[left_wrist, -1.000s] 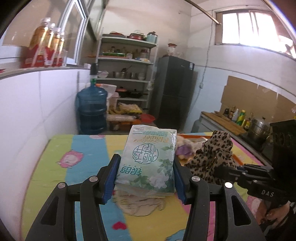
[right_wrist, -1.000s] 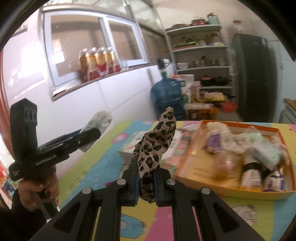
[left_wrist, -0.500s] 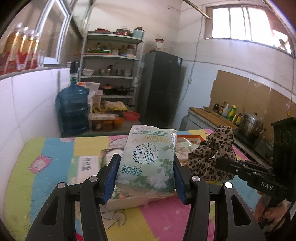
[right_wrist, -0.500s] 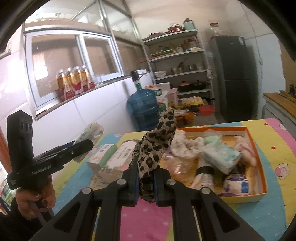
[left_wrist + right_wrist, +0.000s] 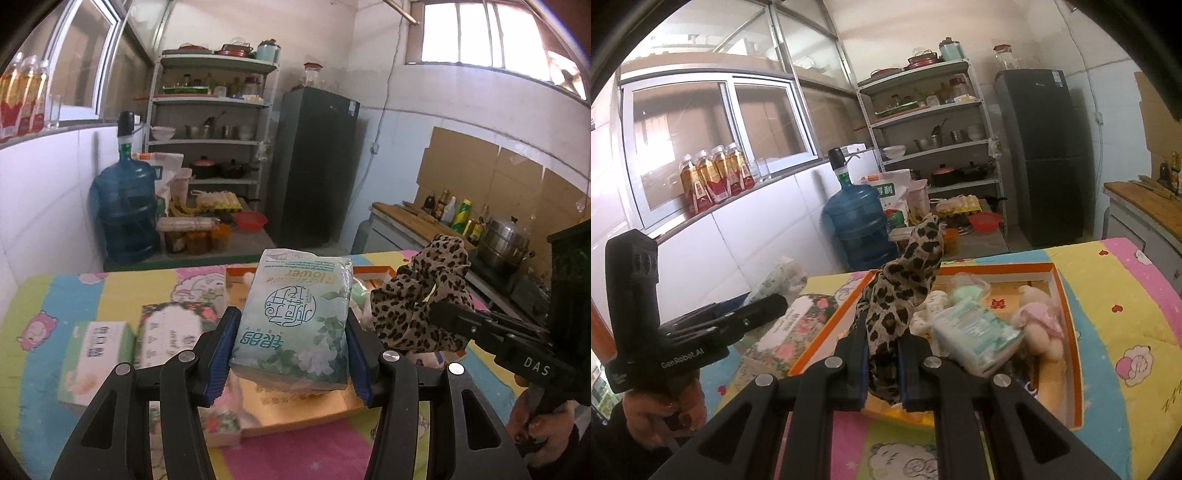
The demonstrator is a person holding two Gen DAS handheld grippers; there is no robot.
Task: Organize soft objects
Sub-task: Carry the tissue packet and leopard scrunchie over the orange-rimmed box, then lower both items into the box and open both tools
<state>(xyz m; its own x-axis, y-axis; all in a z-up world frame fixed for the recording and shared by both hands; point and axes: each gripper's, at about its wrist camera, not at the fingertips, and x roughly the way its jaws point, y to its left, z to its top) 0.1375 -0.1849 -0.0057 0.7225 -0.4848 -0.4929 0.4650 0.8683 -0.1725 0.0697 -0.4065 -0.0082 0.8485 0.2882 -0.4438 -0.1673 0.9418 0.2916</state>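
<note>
My left gripper (image 5: pixel 291 334) is shut on a green-and-white tissue pack (image 5: pixel 295 317) and holds it above the near edge of the orange box (image 5: pixel 314 408). My right gripper (image 5: pixel 882 354) is shut on a leopard-print cloth (image 5: pixel 905 291), held over the box's near left rim (image 5: pixel 827 325). The cloth also shows in the left wrist view (image 5: pixel 417 299), and the left gripper's handle in the right wrist view (image 5: pixel 701 343). The box holds a tissue pack (image 5: pixel 975 332), a pink plush (image 5: pixel 1038 321) and other soft items.
Two tissue boxes, a white-green one (image 5: pixel 96 354) and a floral one (image 5: pixel 173 332), lie left of the orange box on the cartoon-print tablecloth (image 5: pixel 1126 332). A water jug (image 5: pixel 125 210), shelves (image 5: pixel 210 122) and a fridge (image 5: pixel 314 166) stand behind the table.
Both grippers have swung right and forward over the table with their loads. The orange box has come closer and now lies under both grippers.
</note>
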